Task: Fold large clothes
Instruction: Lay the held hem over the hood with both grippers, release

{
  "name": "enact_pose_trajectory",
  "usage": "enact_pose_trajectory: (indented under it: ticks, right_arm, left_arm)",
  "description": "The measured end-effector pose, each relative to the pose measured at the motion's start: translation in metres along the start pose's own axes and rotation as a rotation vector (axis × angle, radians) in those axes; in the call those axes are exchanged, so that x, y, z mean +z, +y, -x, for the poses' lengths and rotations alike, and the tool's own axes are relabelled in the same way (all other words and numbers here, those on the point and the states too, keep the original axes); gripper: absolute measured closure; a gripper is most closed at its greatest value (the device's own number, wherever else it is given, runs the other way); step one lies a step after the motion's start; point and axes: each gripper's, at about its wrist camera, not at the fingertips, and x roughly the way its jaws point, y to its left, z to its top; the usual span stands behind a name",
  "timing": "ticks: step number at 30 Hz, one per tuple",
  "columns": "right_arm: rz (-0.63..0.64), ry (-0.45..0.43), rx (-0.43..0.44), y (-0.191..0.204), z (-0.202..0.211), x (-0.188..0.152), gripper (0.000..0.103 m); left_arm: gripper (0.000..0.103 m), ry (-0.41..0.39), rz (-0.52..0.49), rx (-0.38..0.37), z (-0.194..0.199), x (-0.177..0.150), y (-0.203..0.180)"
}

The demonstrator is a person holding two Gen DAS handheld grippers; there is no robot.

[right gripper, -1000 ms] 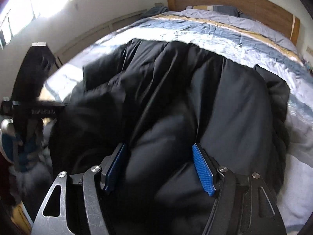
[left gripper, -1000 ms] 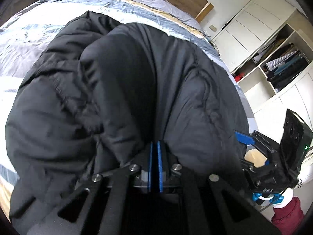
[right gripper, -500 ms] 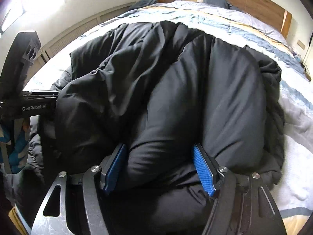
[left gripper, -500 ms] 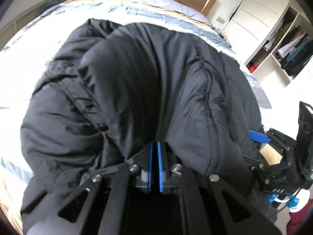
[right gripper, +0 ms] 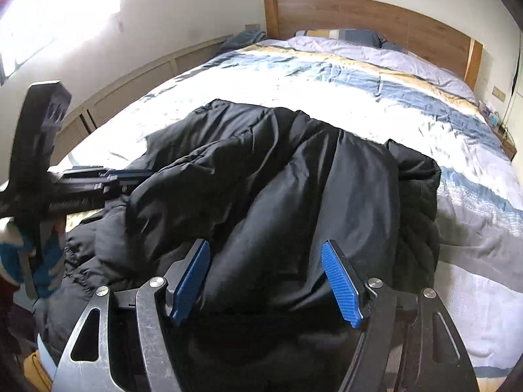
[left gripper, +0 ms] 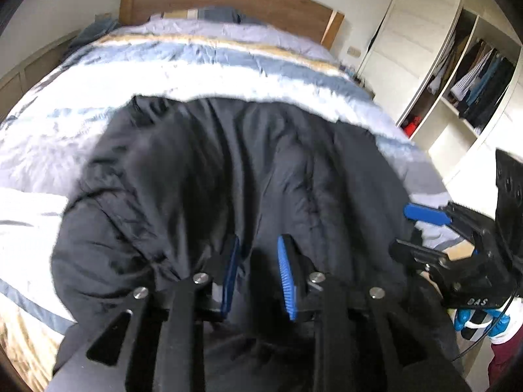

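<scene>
- Black padded puffer jacket [left gripper: 248, 176] lies bunched on the near half of the striped blue, white and tan bed quilt [left gripper: 183, 68], doubled over itself, bulky and uneven; wooden headboard [left gripper: 225, 0] at the far end.
- Left gripper [left gripper: 256, 277]: blue-padded jaws opening, a clear gap between them. Dark cloth shows in the gap, but the pads do not look pressed on it, so I read this as a release.
- Right gripper [right gripper: 266, 281]: jaws wide apart, straddling a thick roll of the jacket's near edge. Cloth touches or nearly touches the left pad, and there is a visible gap at the right pad. Not clamped, as far as I can tell.
- Step in hand, by my judgement: a fold has been laid over and both grippers are letting go of the near edge. Fold is partial: the jacket is a loose mound, not a flat packet.
- Left side of the mound puffs up in the right wrist view; a sleeve or side panel [right gripper: 415, 176] sticks out on the right.
- Next move likely calls for clearing both jaws fully from the cloth, then picking a new edge, probably that right-hand panel, and carrying it across.
- Padding is springy, so expect it to spring back open; a deep bite on several layers would help.
- Open wardrobe shelves [left gripper: 470, 75] on the right, well apart from the work.
</scene>
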Motion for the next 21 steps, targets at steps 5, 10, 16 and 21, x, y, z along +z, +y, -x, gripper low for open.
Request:
enact_pose_trajectory:
  ticks: [5,10,16,21]
  right_arm:
    - [-0.035,0.072,0.005,-0.008,-0.043,-0.027,0.031]
    - [-0.045,0.081,0.0,-0.006,-0.041,-0.03,0.031]
    - [-0.084,0.037,0.011,-0.001,-0.002,-0.042,0.032]
    - [-0.115,-0.005,0.013,0.007,0.038,-0.067,0.032]
  left_arm:
    - [0.079,0.06,-0.025,0.048,-0.042,-0.017,0.005]
    - [0.079,0.059,-0.027,0.079,-0.035,-0.012,0.0]
    - [0.074,-0.02,-0.025,0.141,0.014,-0.024,-0.015]
    - [0.06,-0.071,-0.03,0.176,0.058,-0.045,-0.026]
